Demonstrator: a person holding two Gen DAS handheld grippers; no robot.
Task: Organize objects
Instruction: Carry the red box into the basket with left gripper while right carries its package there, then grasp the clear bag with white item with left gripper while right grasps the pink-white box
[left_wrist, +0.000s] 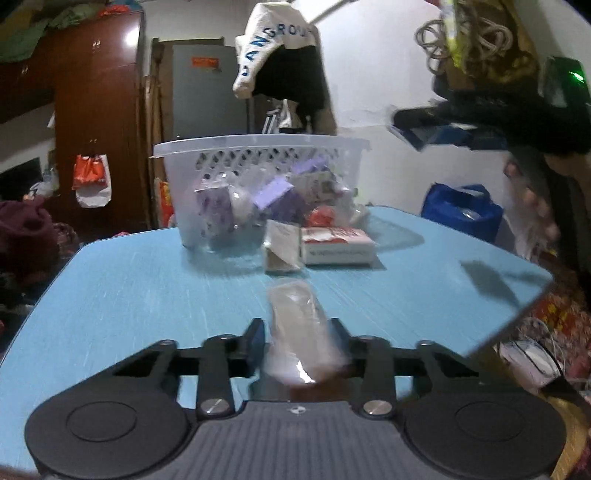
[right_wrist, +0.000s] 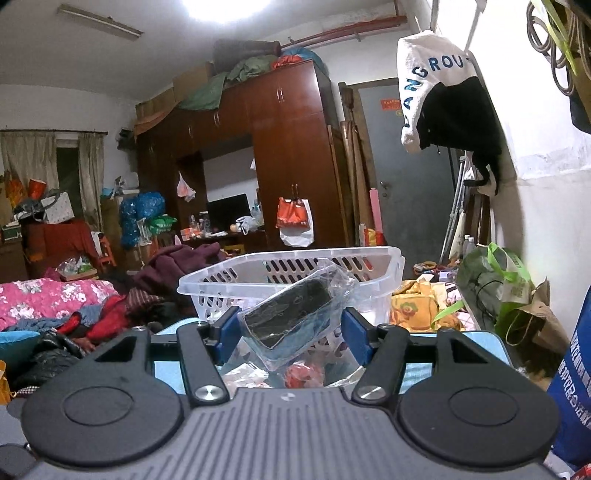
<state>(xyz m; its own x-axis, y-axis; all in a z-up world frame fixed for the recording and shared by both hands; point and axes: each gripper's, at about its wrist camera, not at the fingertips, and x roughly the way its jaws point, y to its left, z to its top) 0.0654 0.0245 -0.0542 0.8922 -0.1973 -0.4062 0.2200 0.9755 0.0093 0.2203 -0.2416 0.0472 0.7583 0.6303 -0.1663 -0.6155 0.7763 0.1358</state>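
A clear plastic basket (left_wrist: 258, 147) with several small packets inside stands at the far side of the blue table (left_wrist: 129, 288). My left gripper (left_wrist: 298, 343) is shut on a clear-wrapped pale packet (left_wrist: 295, 314), low over the table's near side. My right gripper (right_wrist: 286, 328) is shut on a dark item in a clear plastic bag (right_wrist: 295, 306), held up in front of the basket (right_wrist: 295, 273). The right gripper also shows in the left wrist view (left_wrist: 443, 129), raised at the upper right and blurred.
A red and white box (left_wrist: 338, 245) and a small tan packet (left_wrist: 282, 251) lie on the table in front of the basket. A blue bag (left_wrist: 461, 210) stands past the table's right edge. A wardrobe (right_wrist: 288, 147), bedding and clutter fill the room behind.
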